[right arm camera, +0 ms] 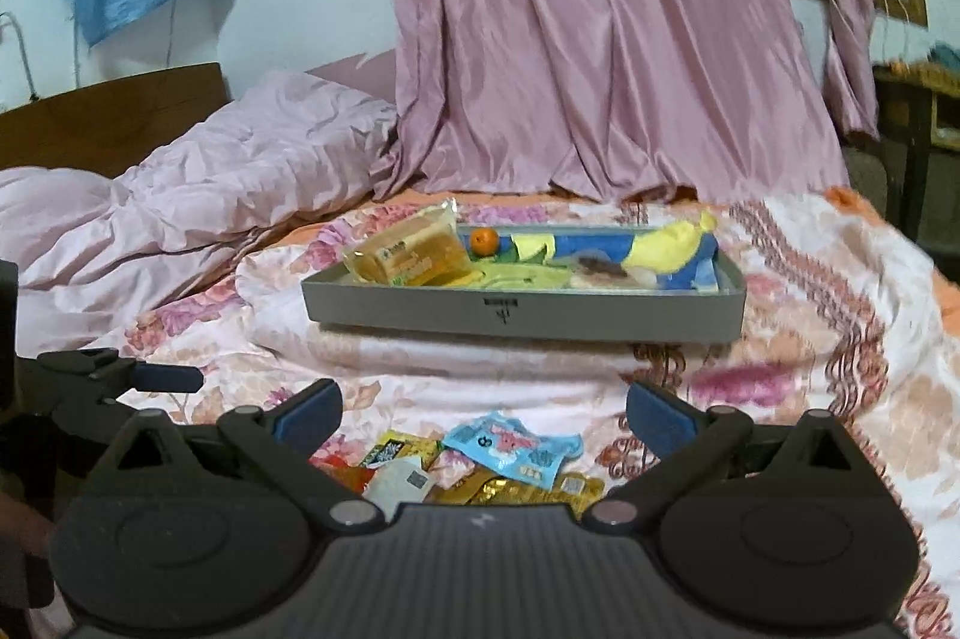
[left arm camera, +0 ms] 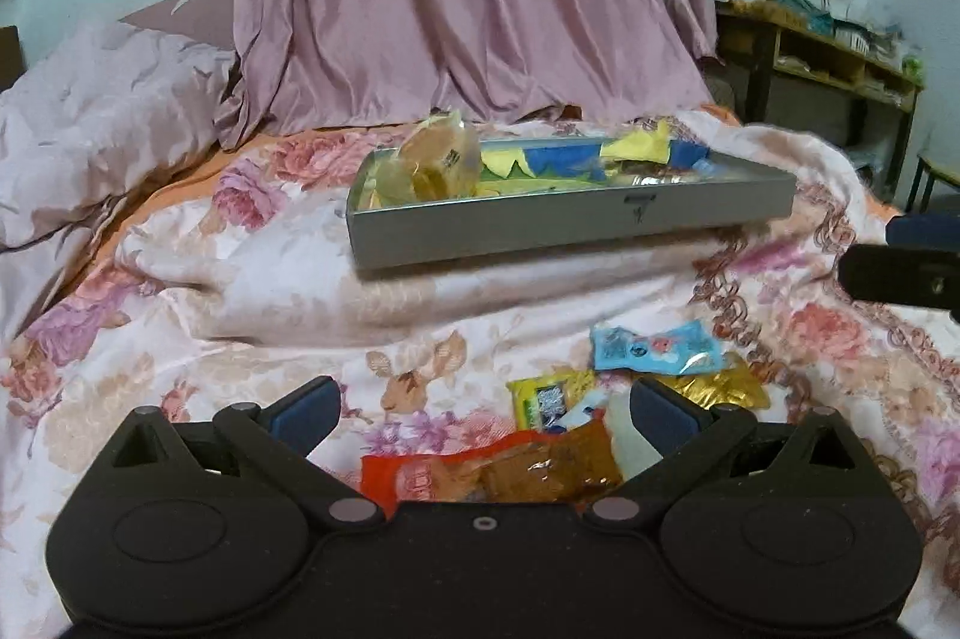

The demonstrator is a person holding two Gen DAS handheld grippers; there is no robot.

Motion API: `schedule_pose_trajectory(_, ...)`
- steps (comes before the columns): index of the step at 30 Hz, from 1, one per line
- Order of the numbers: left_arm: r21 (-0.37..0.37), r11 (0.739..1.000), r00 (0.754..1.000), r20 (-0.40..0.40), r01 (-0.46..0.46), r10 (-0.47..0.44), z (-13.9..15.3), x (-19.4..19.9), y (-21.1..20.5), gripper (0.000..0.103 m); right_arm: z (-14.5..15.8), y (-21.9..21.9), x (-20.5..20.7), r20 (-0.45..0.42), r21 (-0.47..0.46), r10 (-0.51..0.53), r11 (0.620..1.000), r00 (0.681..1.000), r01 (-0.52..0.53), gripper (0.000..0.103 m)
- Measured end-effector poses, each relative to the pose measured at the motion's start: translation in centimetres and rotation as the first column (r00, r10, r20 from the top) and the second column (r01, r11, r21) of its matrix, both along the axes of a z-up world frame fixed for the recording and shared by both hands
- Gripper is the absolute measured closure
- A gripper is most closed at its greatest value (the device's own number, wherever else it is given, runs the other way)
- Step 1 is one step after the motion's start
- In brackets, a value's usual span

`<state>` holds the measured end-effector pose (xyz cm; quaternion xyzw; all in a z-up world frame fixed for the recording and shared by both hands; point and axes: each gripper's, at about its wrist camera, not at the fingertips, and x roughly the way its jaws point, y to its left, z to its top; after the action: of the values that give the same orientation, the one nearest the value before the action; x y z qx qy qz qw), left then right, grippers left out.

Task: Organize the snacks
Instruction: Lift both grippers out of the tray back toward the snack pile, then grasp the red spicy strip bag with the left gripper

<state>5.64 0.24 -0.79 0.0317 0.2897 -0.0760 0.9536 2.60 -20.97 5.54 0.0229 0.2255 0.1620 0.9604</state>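
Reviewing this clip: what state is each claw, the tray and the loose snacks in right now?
left claw: open, empty, above the loose packets
right claw: open, empty
grey tray: on the bedspread, partly filled
bread packet: in tray, propped on its left rim
light blue packet: on bedspread, outside tray

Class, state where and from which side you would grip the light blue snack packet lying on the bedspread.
Grip the light blue snack packet at its far edge, coming from above. It lies flat atop the gold packet, so that edge is free; the left hand-held gripper is open.
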Motion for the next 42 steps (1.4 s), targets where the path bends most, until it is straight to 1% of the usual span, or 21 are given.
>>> schedule_pose_trajectory(1,-0.005,1.000,1.000,-0.003,-0.007,0.007,0.1,0.3,0.1,0.001,-0.2,0.0,0.3,-0.009,-0.004,-0.005,1.000,1.000,0.005,0.000)
schedule_pose_trajectory(3,-0.037,0.999,1.000,0.018,-0.005,0.005,0.2,0.4,0.4,0.001,-0.6,0.2,0.6,-0.022,-0.028,-0.014,1.000,1.000,0.013,0.000)
schedule_pose_trajectory(6,-0.046,0.999,1.000,0.009,-0.024,0.024,0.0,1.3,0.6,0.001,-1.2,0.4,1.1,-0.040,-0.049,-0.020,0.999,0.999,0.018,0.000)
schedule_pose_trajectory(8,-0.048,0.998,0.999,-0.015,-0.038,0.037,-0.3,1.9,0.7,0.001,-1.6,0.5,1.1,-0.040,-0.052,-0.017,0.999,0.999,0.015,0.000)
schedule_pose_trajectory(10,-0.059,0.997,0.999,-0.020,-0.043,0.042,-0.4,2.2,0.9,0.001,-2.0,0.5,1.2,-0.054,-0.053,-0.022,0.998,0.998,0.019,0.000)
schedule_pose_trajectory(16,-0.048,0.998,0.998,-0.034,-0.051,0.049,-0.9,2.5,1.0,0.001,-2.5,-0.1,1.4,-0.063,-0.029,-0.012,1.000,0.998,0.011,0.000)
schedule_pose_trajectory(17,-0.043,0.998,0.998,-0.038,-0.049,0.047,-1.0,2.5,1.1,0.001,-2.6,-0.2,1.4,-0.057,-0.032,-0.010,0.999,0.998,0.008,0.000)
schedule_pose_trajectory(19,-0.038,0.998,0.998,-0.049,-0.046,0.044,-1.3,2.4,1.2,0.001,-2.8,-0.5,1.5,-0.072,-0.039,-0.017,0.999,0.997,0.014,0.000)
schedule_pose_trajectory(21,-0.054,0.998,0.999,-0.052,-0.016,0.013,-1.5,2.2,1.4,0.001,-2.8,-1.0,1.4,-0.067,-0.024,-0.013,1.000,0.998,0.012,0.000)
schedule_pose_trajectory(23,-0.063,0.997,0.997,-0.060,0.046,-0.050,-1.8,1.8,1.0,0.001,-2.8,-1.4,1.5,-0.075,-0.027,-0.020,0.999,0.997,0.018,0.000)
schedule_pose_trajectory(24,-0.055,0.996,0.995,-0.062,0.074,-0.077,-1.9,1.6,0.6,0.001,-2.8,-1.6,1.5,-0.077,-0.022,-0.021,1.000,0.997,0.019,0.000)
schedule_pose_trajectory(26,-0.004,0.993,0.990,-0.074,0.118,-0.118,-2.6,1.4,-0.5,0.001,-2.7,-1.8,1.4,-0.075,-0.014,-0.021,1.000,0.997,0.020,0.000)
schedule_pose_trajectory(29,0.089,0.986,0.987,-0.095,0.140,-0.131,-3.5,1.5,-1.3,0.001,-2.6,-1.9,1.3,-0.072,-0.007,-0.017,1.000,0.997,0.016,0.000)
schedule_pose_trajectory(31,0.117,0.978,0.981,-0.116,0.171,-0.157,-3.9,1.5,-1.2,0.001,-2.4,-2.0,1.3,-0.071,-0.002,-0.017,1.000,0.997,0.016,0.000)
schedule_pose_trajectory(32,0.113,0.973,0.973,-0.140,0.200,-0.183,-4.1,1.6,-1.0,0.001,-2.4,-2.1,1.4,-0.070,0.003,-0.016,1.000,0.997,0.017,0.000)
schedule_pose_trajectory(34,0.113,0.968,0.967,-0.148,0.225,-0.208,-4.3,1.7,-0.7,0.001,-2.3,-2.2,1.5,-0.070,0.015,-0.018,1.000,0.997,0.019,0.000)
schedule_pose_trajectory(36,0.123,0.952,0.951,-0.172,0.279,-0.257,-4.6,2.0,-0.9,0.001,-2.1,-2.2,1.5,-0.072,0.032,-0.014,0.999,0.997,0.016,0.000)
schedule_pose_trajectory(39,0.153,0.910,0.907,-0.244,0.386,-0.343,-6.0,3.0,-1.7,0.001,-2.1,-2.1,1.5,-0.071,0.035,-0.006,0.999,0.997,0.008,0.000)
schedule_pose_trajectory(40,0.172,0.900,0.902,-0.246,0.401,-0.355,-6.4,3.3,-1.9,0.000,-2.1,-2.1,1.6,-0.071,0.033,-0.006,0.999,0.997,0.008,0.000)
schedule_pose_trajectory(41,0.175,0.895,0.900,-0.240,0.410,-0.365,-6.6,3.7,-2.0,0.000,-2.1,-2.1,1.6,-0.073,0.036,-0.006,0.999,0.997,0.009,0.000)
schedule_pose_trajectory(42,0.160,0.898,0.899,-0.239,0.409,-0.367,-6.7,4.2,-1.9,0.000,-2.0,-2.1,1.6,-0.074,0.040,-0.007,0.999,0.997,0.010,0.000)
